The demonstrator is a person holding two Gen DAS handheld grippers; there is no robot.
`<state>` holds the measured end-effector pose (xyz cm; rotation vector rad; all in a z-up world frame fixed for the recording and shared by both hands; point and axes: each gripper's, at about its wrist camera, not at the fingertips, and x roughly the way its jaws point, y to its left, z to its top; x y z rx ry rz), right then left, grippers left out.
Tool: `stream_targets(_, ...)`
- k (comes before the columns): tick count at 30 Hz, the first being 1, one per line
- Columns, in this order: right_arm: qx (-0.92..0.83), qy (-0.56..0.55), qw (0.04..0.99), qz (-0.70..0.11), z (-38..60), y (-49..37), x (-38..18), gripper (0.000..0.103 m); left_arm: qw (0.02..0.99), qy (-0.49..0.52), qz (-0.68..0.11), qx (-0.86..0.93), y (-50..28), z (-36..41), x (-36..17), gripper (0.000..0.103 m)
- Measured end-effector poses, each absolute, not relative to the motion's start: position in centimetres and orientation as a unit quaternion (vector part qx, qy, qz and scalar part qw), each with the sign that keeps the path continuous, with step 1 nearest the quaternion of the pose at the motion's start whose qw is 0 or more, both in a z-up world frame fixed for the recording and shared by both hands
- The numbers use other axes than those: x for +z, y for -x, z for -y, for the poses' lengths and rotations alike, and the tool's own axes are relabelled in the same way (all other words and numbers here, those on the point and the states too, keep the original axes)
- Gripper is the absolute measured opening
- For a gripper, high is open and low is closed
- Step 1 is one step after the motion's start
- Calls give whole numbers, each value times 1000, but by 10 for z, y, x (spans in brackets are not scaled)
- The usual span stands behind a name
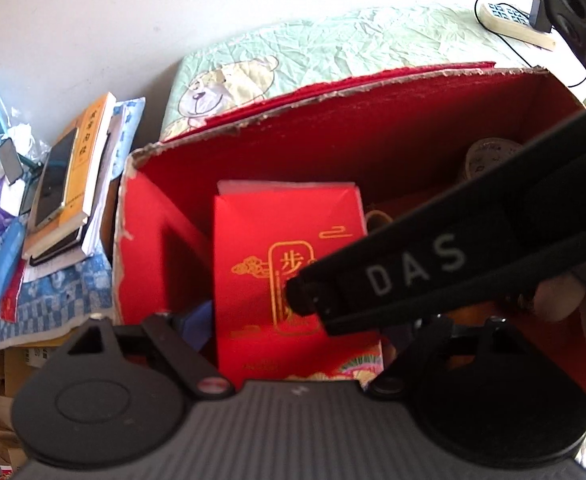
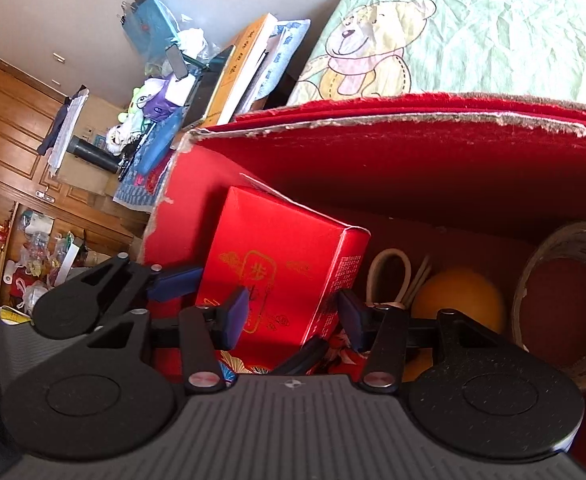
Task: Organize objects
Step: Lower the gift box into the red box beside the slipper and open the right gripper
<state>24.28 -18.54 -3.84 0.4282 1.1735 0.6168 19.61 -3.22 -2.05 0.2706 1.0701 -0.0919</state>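
Left wrist view first: the left gripper [image 1: 293,332] points down into a big red cardboard box [image 1: 373,128] with ragged edges, filling the middle of the frame. Its jaws stand wide, one blue pad at lower left, the other side hidden; nothing is pinched. Between them stands a red packet [image 1: 277,248] with gold print, upright against the box's left inner wall. A black arm of the right gripper, lettered "DAS" [image 1: 413,264], cuts in from the right and overlaps the packet's front face. At far left, a stack of books [image 1: 81,184] with a phone on top; a bear-print bed sheet [image 1: 333,52] lies behind the box.

Right wrist view now: the right gripper [image 2: 293,316] has its jaws half open around the packet's [image 2: 277,248] lower corner; whether the pads actually press it, I cannot tell. The left gripper's blue finger [image 2: 177,280] shows just left of the packet. To the right inside the box [image 2: 413,152]: an orange ball [image 2: 461,296], a white loop of cord [image 2: 389,276], and a roll of tape [image 2: 565,304] at the right edge.
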Motion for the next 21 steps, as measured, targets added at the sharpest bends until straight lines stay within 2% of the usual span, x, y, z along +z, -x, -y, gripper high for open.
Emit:
stream_targets(13, 280, -216, 759, -546, 197, -247, -47, 52, 853, -127, -506, -23, -197, 29, -17, 86)
stream_targets(21, 259, -176, 791, -526, 203, -234, -26, 52, 857, -112, -502, -20, -201, 36, -12, 86)
